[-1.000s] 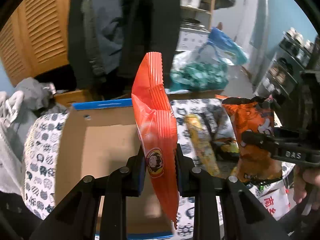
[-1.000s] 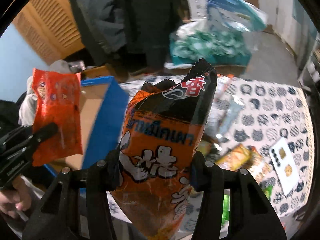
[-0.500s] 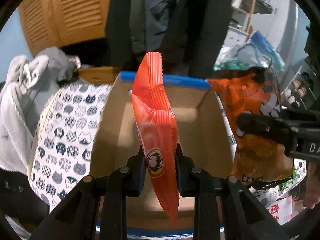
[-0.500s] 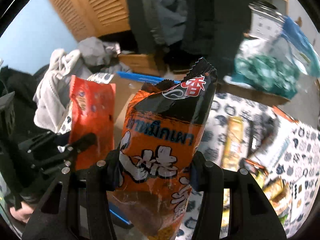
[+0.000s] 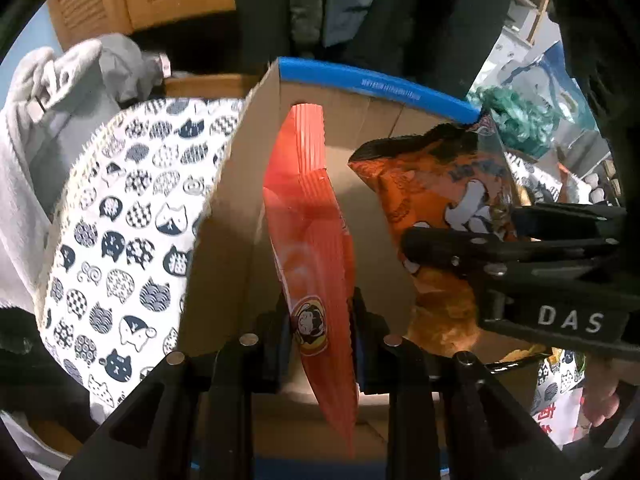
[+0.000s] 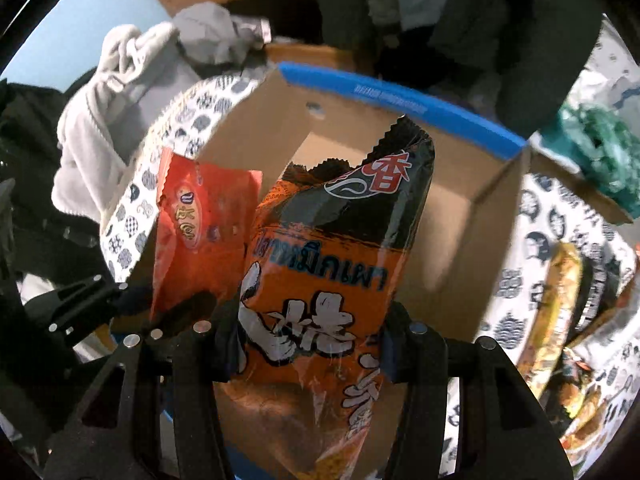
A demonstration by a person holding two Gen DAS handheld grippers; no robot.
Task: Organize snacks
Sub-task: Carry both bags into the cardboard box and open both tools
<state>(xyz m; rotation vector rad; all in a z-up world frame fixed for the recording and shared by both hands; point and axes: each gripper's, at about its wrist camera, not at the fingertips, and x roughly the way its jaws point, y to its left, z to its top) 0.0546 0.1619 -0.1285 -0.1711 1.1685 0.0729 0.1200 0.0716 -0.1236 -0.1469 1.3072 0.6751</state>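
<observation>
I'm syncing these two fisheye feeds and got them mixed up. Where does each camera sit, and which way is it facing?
Left wrist: rides the left gripper, looking along its fingers into the cardboard box; its fingers pinch the red packet; the right gripper enters from the right.
Right wrist: rides the right gripper, facing the same box, clamping the orange-black bag; the left gripper shows at left.
Shared: box, both packets, cat-print cloth.

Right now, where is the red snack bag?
The red snack bag is pinched upright in the left gripper, over the open cardboard box. The orange squid snack bag, held by the right gripper, is just to its right.
</observation>
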